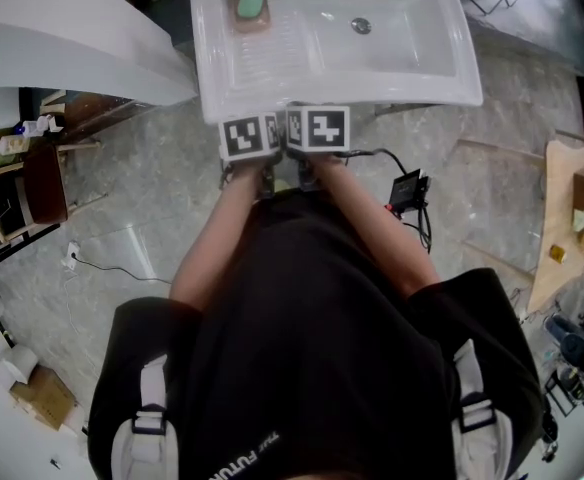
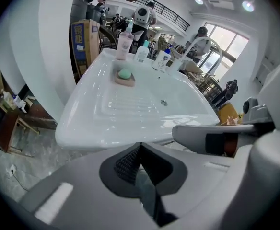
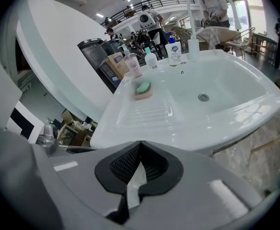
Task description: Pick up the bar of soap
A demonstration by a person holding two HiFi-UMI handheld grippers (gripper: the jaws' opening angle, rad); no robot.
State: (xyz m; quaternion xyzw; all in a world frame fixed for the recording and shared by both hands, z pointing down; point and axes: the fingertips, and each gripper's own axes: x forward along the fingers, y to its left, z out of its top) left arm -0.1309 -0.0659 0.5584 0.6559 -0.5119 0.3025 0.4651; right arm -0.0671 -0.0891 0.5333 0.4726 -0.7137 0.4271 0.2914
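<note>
A green bar of soap [image 1: 250, 6] lies on a tan dish on the left ledge of the white sink [image 1: 442, 88], beside the ribbed drainer. The soap [image 2: 124, 74] shows far ahead in the left gripper view, and the soap [image 3: 143, 87] likewise in the right gripper view. My left gripper [image 2: 139, 145] and right gripper [image 3: 140, 143] are held side by side, just short of the sink's near rim. Their marker cubes touch in the head view, the left gripper [image 1: 250, 135] beside the right gripper [image 1: 319, 128]. Both are shut with nothing between the pads.
Several bottles [image 2: 125, 45] and a curved tap [image 3: 197, 4] stand along the sink's back edge, and the drain [image 1: 361, 26] sits in the basin. A white curved counter [image 1: 62, 38] is on the left. A black box with cables [image 1: 409, 190] lies on the marble floor at right.
</note>
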